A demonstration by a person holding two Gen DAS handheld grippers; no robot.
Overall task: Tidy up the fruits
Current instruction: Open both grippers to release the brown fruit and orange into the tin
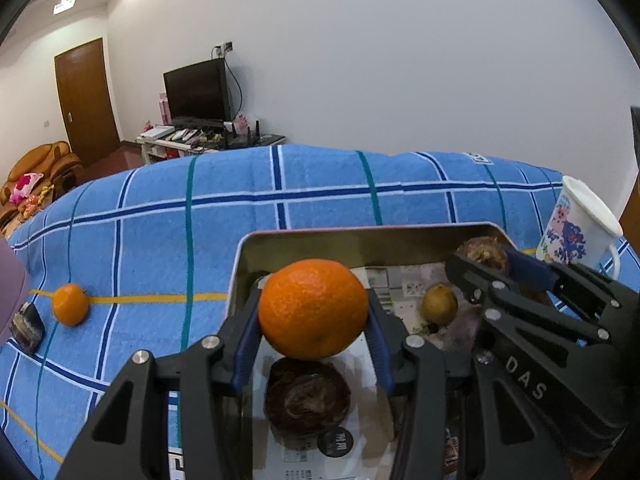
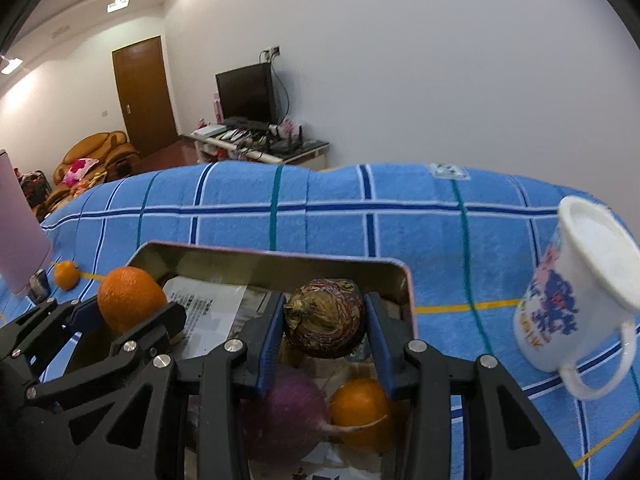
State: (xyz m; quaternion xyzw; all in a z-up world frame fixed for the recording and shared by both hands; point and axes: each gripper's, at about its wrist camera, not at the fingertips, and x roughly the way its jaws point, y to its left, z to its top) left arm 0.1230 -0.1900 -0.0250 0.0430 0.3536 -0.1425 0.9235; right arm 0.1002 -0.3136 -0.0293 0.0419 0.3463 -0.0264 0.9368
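- My left hand-held gripper [image 1: 313, 322] pinches a large orange [image 1: 313, 309] between its blue pads, holding it in the air above the near end of a shallow metal tray [image 1: 360, 233]. The pads touch the fruit only at its sides, so I judge that the round, smooth skin could roll out if I tilt or jolt the gripper.
- Directly under the orange lies a dark, wrinkled fruit [image 1: 307, 396] on the tray's paper lining. If I let go from here, I expect the orange to land on it, bounce and perhaps roll over the low rim.
- My right hand-held gripper [image 2: 325, 320] pinches a dark mottled fruit [image 2: 325, 318] above the tray's far right corner. A purple fruit [image 2: 286, 416] and a small orange fruit [image 2: 360, 408] sit just below it, so the same bounce risk applies.
- The two grippers work near each other over one tray; the left one shows at the left edge of the right wrist view. I judge that a careless swing could knock them together and shake a fruit loose.
- A white printed mug [image 2: 576, 296] stands on the blue checked cloth [image 2: 320, 220] beside the tray. My right gripper could tip it when drawing back.
- One small orange [image 1: 70, 304] rests on the cloth, well apart from the tray, beside a dark object, not yet gathered.
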